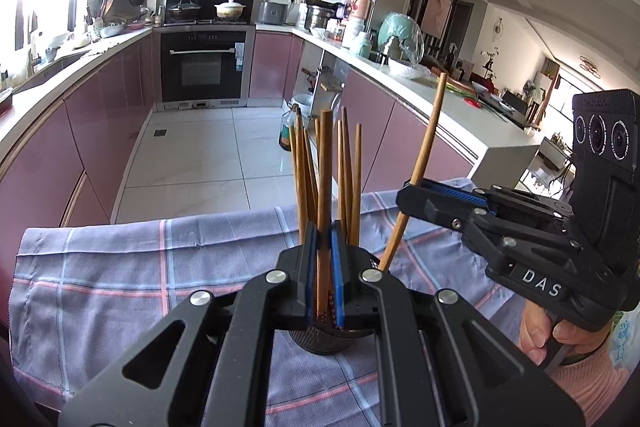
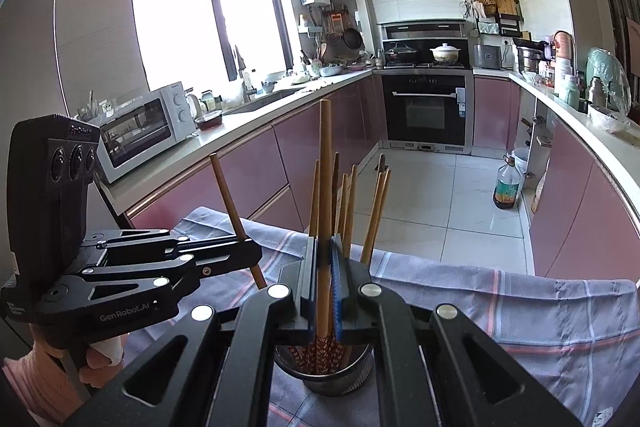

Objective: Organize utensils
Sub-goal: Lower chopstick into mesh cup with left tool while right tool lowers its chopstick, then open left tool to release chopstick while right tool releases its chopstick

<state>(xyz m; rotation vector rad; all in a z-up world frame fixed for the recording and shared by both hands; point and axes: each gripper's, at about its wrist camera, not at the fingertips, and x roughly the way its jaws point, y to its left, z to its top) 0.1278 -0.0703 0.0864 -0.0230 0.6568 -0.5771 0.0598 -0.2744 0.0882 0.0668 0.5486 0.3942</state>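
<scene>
Left wrist, chopstick (image 1: pixel 323 211) btwn hand-held gripper (image 1: pixel 324 241) pads

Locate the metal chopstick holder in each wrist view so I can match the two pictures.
Left wrist view: the chopstick holder sits bottom centre on the checked cloth, mostly hidden behind the left gripper, whose jaws are shut on one chopstick.
Right wrist view: the chopstick holder sits bottom centre, its open rim visible below the right gripper.
Shared landmark: the black oven at the far end of the kitchen.
</scene>
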